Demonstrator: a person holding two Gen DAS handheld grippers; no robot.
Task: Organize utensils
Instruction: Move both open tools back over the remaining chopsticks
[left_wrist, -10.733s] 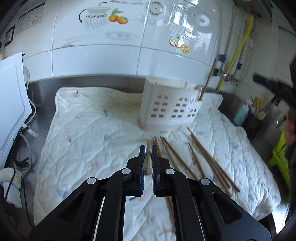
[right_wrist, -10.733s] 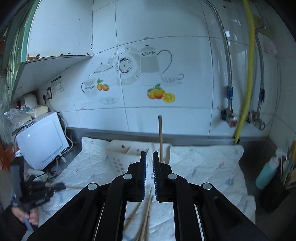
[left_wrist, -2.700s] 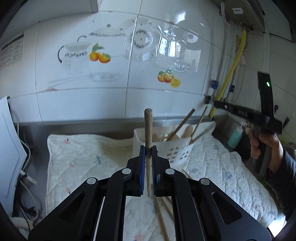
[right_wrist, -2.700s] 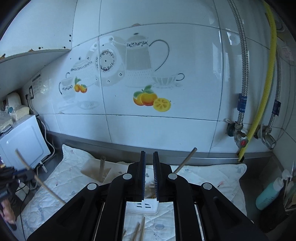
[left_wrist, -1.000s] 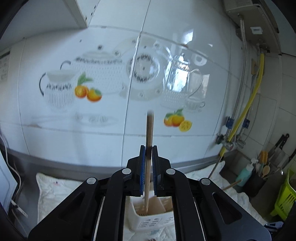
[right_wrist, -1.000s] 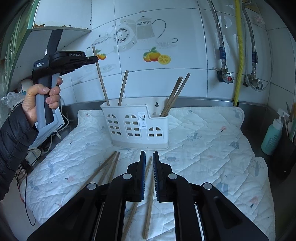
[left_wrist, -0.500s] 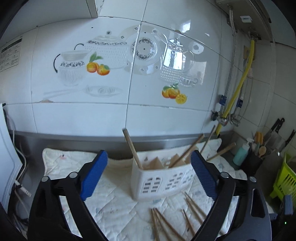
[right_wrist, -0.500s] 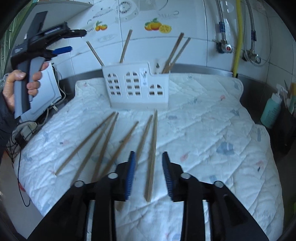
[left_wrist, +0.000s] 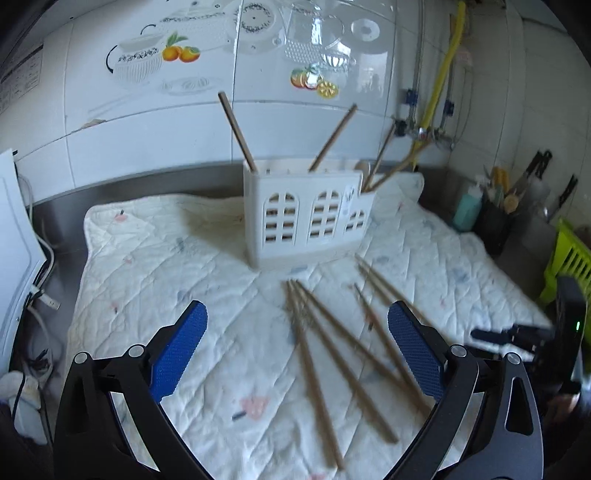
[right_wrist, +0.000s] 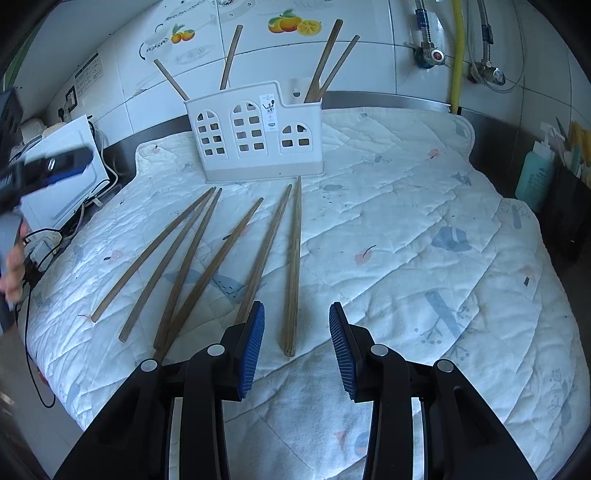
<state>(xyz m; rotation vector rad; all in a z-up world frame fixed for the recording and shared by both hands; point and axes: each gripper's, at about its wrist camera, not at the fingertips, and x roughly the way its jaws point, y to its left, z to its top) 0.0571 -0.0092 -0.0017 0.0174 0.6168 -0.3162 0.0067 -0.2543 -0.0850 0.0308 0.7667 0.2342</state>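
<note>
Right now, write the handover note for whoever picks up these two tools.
Left tool: open, holding nothing, above the loose chopsticks.
Right tool: open, holding nothing, its pads either side of the near end of the rightmost chopstick.
White utensil holder stands at the back of the quilted mat.
Done: four chopsticks standing in the holder.
Left: six chopsticks lying on the mat in front of it.
</note>
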